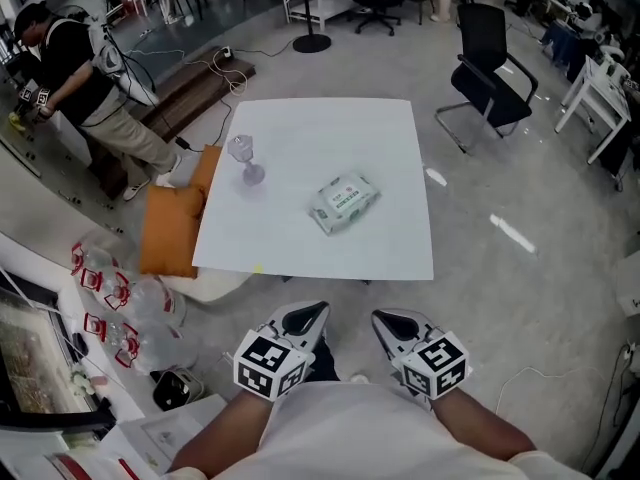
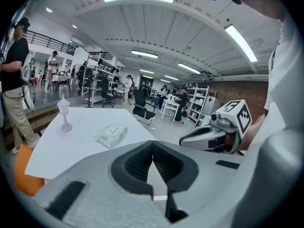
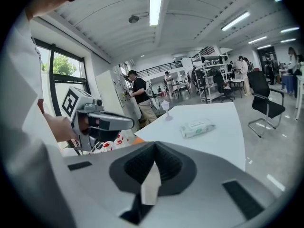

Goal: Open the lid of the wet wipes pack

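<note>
The wet wipes pack (image 1: 343,202) is a pale green-and-white packet lying flat near the middle of the white table (image 1: 400,248), its lid down. It also shows in the left gripper view (image 2: 111,134) and the right gripper view (image 3: 197,127). My left gripper (image 1: 310,316) and right gripper (image 1: 386,319) hover side by side close to my body, short of the table's near edge and well apart from the pack. Both point toward the table. In each gripper view the jaws meet with nothing between them: left gripper (image 2: 152,148), right gripper (image 3: 154,151).
A clear stemmed glass (image 1: 245,158) stands upright on the table, left of the pack. An orange cushion (image 1: 172,223) sits against the table's left edge. Bottles with red labels (image 1: 110,298) crowd the lower left. A black office chair (image 1: 490,68) stands beyond the far right corner; a person (image 1: 70,78) stands far left.
</note>
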A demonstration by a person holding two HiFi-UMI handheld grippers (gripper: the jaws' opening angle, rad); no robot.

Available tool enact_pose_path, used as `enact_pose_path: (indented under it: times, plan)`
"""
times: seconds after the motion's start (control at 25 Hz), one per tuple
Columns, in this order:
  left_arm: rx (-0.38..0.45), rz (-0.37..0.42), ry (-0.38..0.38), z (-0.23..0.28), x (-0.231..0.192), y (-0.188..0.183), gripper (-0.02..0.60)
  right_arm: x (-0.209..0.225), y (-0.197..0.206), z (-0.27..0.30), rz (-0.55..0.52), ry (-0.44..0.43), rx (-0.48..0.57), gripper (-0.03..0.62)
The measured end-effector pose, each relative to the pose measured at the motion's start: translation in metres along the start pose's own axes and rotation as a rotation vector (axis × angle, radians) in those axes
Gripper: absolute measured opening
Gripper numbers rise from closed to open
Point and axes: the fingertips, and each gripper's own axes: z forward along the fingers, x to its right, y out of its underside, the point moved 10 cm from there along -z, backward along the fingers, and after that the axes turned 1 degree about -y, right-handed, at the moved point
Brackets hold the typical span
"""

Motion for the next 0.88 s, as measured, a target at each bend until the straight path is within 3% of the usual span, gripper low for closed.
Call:
enact_pose_path:
  times: [0.44,0.88]
  plan:
    - [0.044,0.099,0.073,0.034,-0.107,-0.074,0.002,0.031,-0.082,0.083,-0.018,0.066,0.006,0.006]
    - [0.011,0.149,0.166,0.063,-0.18,-0.093,0.002,0.044,-0.112,0.138,0.028,0.199,0.059,0.006]
